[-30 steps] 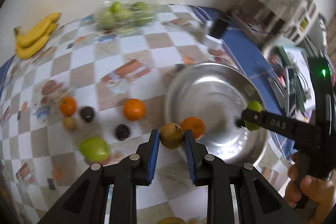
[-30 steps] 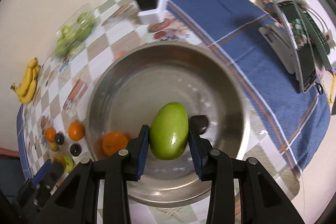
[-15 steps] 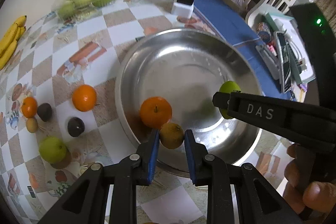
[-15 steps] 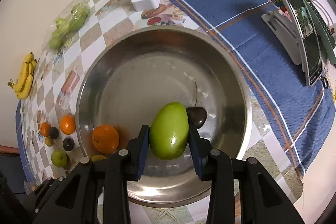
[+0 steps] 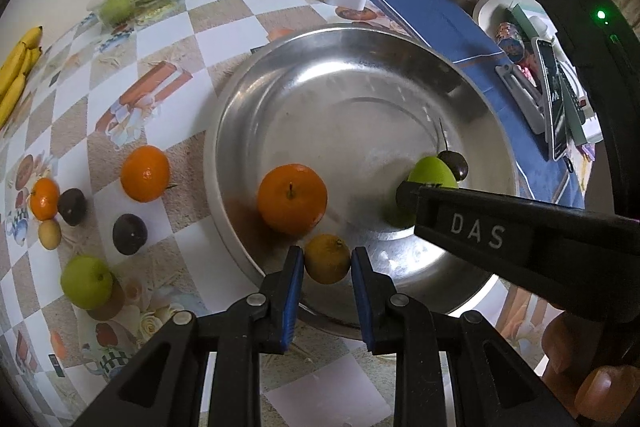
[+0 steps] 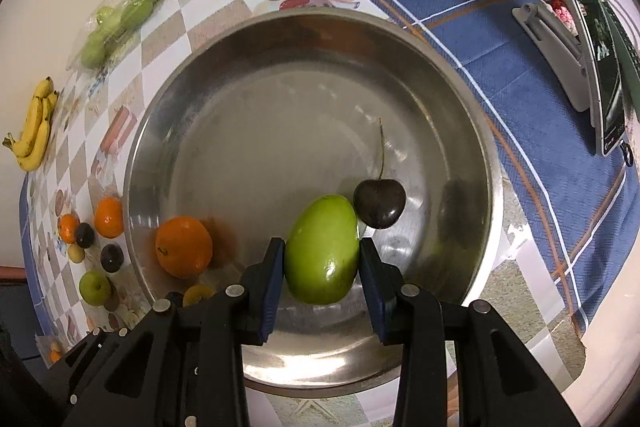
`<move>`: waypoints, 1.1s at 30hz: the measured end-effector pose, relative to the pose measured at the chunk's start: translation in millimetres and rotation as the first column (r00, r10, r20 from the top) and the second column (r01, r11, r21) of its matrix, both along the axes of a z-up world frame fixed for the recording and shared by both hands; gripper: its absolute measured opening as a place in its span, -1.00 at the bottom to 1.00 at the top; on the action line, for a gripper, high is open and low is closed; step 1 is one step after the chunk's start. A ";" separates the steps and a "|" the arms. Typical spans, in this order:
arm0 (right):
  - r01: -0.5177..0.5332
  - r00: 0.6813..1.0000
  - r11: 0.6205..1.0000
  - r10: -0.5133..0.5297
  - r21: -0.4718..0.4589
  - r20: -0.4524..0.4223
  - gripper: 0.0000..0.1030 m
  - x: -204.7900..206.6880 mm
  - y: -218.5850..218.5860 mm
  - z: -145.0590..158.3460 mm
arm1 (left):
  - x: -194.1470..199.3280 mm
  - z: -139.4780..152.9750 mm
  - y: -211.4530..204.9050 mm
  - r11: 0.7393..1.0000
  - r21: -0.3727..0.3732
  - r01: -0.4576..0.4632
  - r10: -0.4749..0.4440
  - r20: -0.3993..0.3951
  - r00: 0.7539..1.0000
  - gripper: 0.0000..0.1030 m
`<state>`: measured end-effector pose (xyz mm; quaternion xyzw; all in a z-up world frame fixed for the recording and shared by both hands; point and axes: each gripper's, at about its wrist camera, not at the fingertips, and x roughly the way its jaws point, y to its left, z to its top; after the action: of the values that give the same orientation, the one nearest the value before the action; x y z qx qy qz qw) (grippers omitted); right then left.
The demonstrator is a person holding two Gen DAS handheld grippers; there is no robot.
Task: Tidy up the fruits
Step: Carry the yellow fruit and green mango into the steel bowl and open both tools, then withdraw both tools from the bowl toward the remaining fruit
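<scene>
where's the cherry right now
In the right wrist view the dark cherry lies inside the steel bowl, right of centre, touching the upper right of the green fruit held in the right gripper.

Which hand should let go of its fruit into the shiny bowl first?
Probably the right gripper: its green mango hangs well inside the metal bowl, while the left gripper's small yellow fruit is just past the rim.

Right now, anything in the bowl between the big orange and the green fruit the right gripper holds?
No. In the right wrist view, only bare steel bowl floor lies between the orange and the green fruit; the cherry sits on its far side.
</scene>
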<state>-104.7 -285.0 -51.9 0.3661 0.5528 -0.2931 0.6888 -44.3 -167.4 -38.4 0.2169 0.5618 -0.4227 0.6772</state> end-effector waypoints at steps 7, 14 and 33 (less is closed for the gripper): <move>-0.016 1.000 1.000 0.016 -0.003 0.009 -0.22 5.8 4.5 0.7 | -0.3 -1.1 -3.5 1.000 0.004 -0.001 0.001 -0.006 1.000 -0.46; 0.005 0.999 0.999 -0.003 -0.048 0.049 -0.22 2.7 5.9 17.9 | 3.8 8.1 2.9 1.000 -0.018 -0.013 0.013 -0.010 1.000 -0.46; -0.064 0.996 0.993 0.070 -0.099 0.056 -0.21 15.4 15.2 28.8 | 84.9 22.7 80.7 0.914 0.007 -0.406 0.406 -0.007 0.914 -0.46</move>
<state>-89.3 -269.8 -23.1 0.3217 0.5292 -0.2853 0.7315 40.7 -86.8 -15.7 0.0957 0.5986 -0.2725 0.7472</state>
